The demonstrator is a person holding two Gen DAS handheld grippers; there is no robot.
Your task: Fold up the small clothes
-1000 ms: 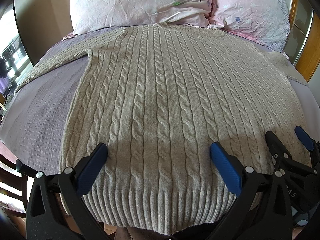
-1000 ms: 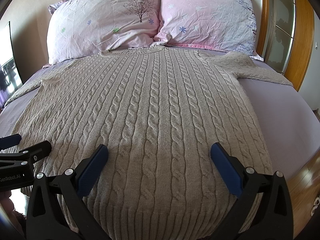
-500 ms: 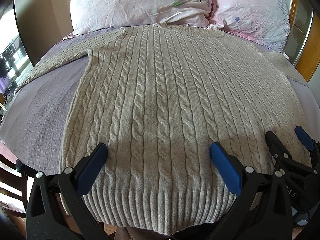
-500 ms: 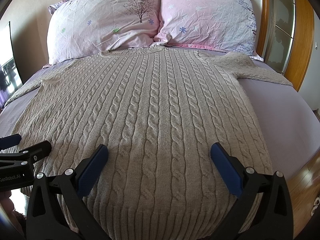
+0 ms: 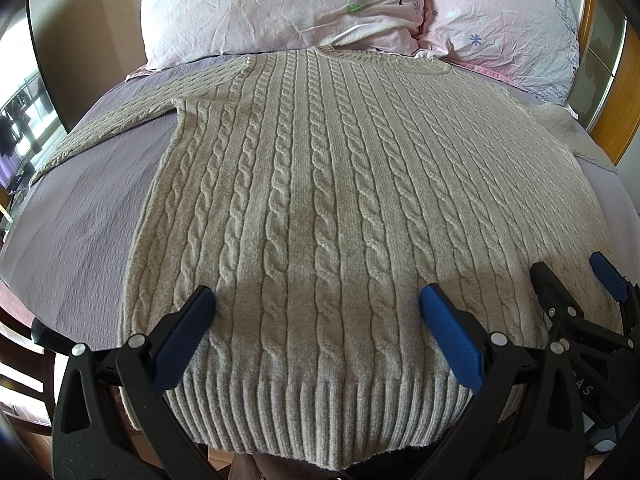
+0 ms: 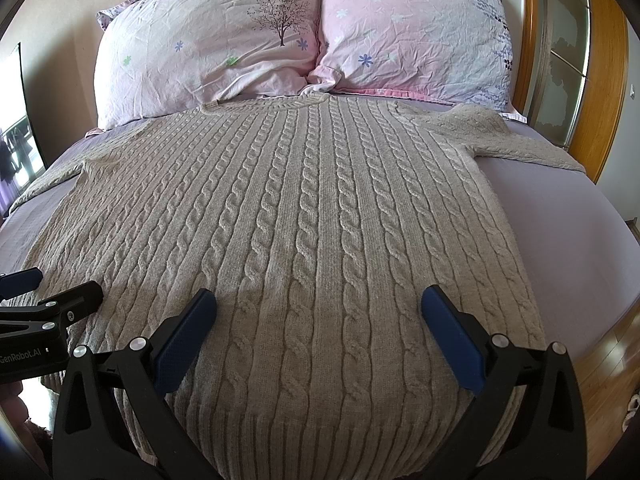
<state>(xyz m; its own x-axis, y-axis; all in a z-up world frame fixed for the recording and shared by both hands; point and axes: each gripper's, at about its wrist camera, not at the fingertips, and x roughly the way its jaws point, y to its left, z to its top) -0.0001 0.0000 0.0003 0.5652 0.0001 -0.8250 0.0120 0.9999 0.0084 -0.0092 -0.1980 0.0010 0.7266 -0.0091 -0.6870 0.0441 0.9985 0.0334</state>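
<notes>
A beige cable-knit sweater (image 5: pixel 328 184) lies flat on the bed, neck toward the pillows, ribbed hem toward me; it also shows in the right wrist view (image 6: pixel 304 220). Its sleeves spread out to both sides. My left gripper (image 5: pixel 316 312) is open and empty, hovering over the hem's left half. My right gripper (image 6: pixel 318 314) is open and empty over the hem's right half. Each gripper shows at the edge of the other's view: the right one (image 5: pixel 576 280) and the left one (image 6: pixel 48 292).
The bed has a lilac sheet (image 5: pixel 80 216) (image 6: pixel 560 216). Two pink flowered pillows (image 6: pixel 208 40) (image 6: pixel 416 32) lean at the head. A wooden frame with glass panels (image 6: pixel 568 40) stands on the right. Wooden floor (image 6: pixel 608 360) shows past the bed's right edge.
</notes>
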